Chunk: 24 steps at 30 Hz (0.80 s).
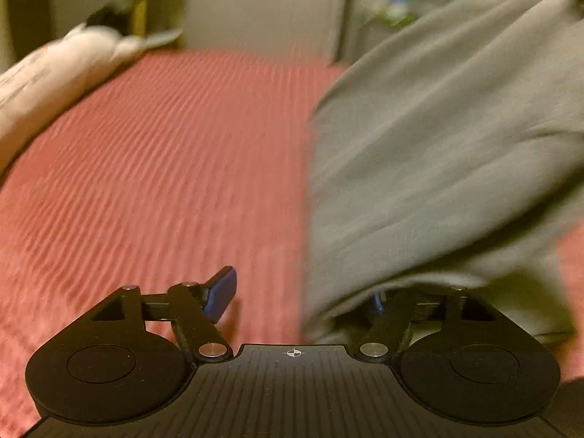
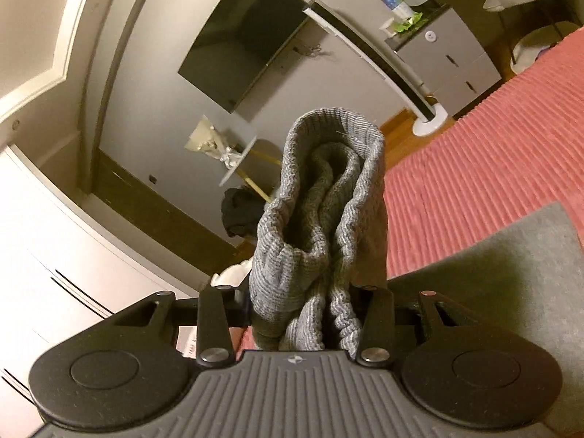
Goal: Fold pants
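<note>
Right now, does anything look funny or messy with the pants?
Yes. The ribbed cuff is bunched in the right gripper, and the gray pants drape over one finger of the open left gripper, not lying flat on the red bedspread.

A dark television [image 2: 241, 40] hangs on the grey wall [image 2: 153, 84] above wood flooring [image 2: 398, 127].

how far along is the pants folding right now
Early, by the look of it. Done: the right gripper has its jaws clamped on the bunched ribbed cuff of the grey pants. In hand: the fabric hangs lifted and blurred above the red bedspread; the left gripper is open beside it. Left: no neat fold shows yet.
</note>
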Each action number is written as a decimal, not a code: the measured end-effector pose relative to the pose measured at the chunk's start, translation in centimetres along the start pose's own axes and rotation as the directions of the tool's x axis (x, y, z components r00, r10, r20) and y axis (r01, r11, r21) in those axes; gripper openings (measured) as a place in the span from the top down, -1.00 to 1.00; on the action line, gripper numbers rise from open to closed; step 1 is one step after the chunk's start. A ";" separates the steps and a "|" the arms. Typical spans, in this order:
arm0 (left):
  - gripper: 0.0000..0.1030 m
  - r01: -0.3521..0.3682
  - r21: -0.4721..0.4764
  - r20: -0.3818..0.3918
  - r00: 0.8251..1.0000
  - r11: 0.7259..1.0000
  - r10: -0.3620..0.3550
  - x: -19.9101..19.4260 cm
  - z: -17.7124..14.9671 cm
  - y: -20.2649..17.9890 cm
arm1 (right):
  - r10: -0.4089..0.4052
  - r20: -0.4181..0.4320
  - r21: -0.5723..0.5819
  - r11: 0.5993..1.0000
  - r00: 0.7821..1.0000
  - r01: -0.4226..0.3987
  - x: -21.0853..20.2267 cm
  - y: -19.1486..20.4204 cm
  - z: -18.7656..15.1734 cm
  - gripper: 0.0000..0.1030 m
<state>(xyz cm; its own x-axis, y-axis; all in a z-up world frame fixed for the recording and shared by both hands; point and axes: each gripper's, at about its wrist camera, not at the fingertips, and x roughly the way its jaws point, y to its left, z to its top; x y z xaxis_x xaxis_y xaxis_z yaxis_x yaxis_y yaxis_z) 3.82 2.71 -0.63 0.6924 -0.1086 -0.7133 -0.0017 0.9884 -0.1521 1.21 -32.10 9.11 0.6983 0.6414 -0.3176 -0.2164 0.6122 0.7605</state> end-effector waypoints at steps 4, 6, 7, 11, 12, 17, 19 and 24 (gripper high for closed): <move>-0.93 0.022 0.089 0.005 1.000 0.996 -0.022 -0.1 -0.4 -1.3 | 0.005 -0.003 0.008 1.000 1.000 -0.005 0.5 0.2 0.0 0.20; -0.82 -0.038 0.087 -0.074 0.996 0.995 0.045 1.6 -0.4 -1.6 | 0.012 -0.010 0.009 1.000 1.000 -0.012 0.7 0.4 0.2 0.20; -0.58 -0.088 0.071 -0.106 0.990 0.994 0.095 2.4 -0.3 -1.4 | 0.016 -0.012 0.006 1.000 1.000 -0.016 0.8 0.4 0.2 0.20; 0.04 0.023 -0.089 -0.091 0.995 0.996 -0.031 2.1 0.1 0.9 | -0.001 -0.009 -0.009 1.000 1.000 0.001 0.2 -0.1 0.0 0.20; 0.34 0.038 -0.087 -0.065 0.997 0.996 -0.043 1.7 0.1 1.0 | -0.014 -0.003 -0.009 1.000 1.000 0.014 -0.1 -0.6 0.0 0.20; 0.69 0.041 -0.026 0.018 0.999 0.999 -0.041 0.5 -0.1 0.4 | -0.104 0.009 -0.005 0.995 0.995 0.104 -1.6 -3.6 -0.1 0.20; 0.69 0.041 -0.007 0.011 0.999 0.999 -0.041 0.6 -0.1 0.4 | -0.161 0.017 -0.024 0.987 0.987 0.162 -2.1 -4.8 -0.4 0.20; 0.69 -0.006 0.064 0.025 1.000 0.998 0.005 0.6 0.4 -0.4 | -0.247 0.002 -0.029 0.969 0.969 0.247 -2.4 -8.0 -1.4 0.20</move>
<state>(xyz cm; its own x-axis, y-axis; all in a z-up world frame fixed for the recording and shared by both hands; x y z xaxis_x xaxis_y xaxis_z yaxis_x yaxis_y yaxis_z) 4.54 2.30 -0.68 0.7099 -0.1011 -0.6970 0.0403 0.9939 -0.1031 0.36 -37.87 3.04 0.7315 0.4697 -0.4943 -0.0574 0.7648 0.6417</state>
